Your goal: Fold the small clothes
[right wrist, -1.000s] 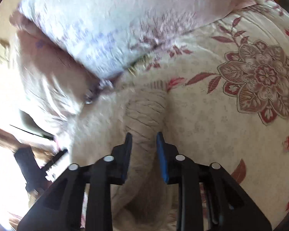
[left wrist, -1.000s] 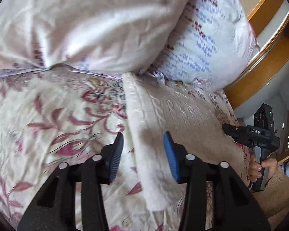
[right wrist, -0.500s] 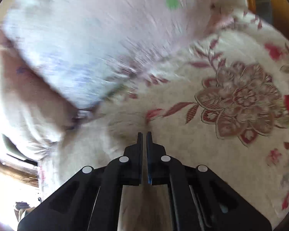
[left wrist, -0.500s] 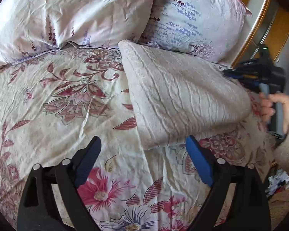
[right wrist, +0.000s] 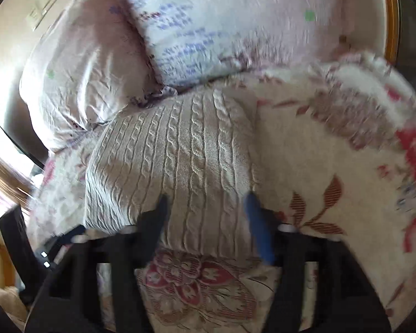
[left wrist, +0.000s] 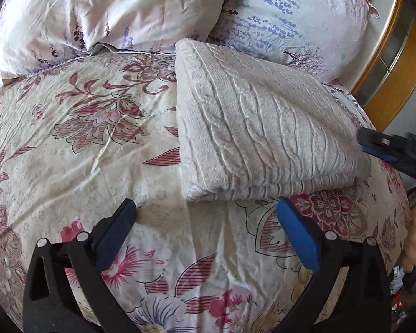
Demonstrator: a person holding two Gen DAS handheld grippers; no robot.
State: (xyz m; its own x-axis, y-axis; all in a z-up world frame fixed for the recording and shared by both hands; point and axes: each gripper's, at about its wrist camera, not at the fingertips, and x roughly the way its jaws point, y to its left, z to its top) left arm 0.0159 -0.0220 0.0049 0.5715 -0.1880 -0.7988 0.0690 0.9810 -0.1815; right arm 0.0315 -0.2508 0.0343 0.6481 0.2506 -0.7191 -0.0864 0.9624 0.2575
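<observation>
Left hand-held gripper (left wrist: 206, 227) spread wide with nothing in it, hanging just short of the near edge of the folded cable-knit sweater (left wrist: 263, 136), probably so the bundle sits undisturbed. Right hand-held gripper (right wrist: 206, 216) parted too and gripping nothing, fingers over the sweater's other edge, though too blurry to call touching or not. Sweater lying flat in a neat rectangle on the flowery bedspread (left wrist: 83, 152), far end right up against the pillows (left wrist: 111, 11), so looking pretty much folded.

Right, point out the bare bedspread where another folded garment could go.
Free: floral bedspread left of the folded cream cable-knit sweater, below the pale lavender-print pillows. Also the strip between sweater and open left gripper. Crowded: pillows behind.
</observation>
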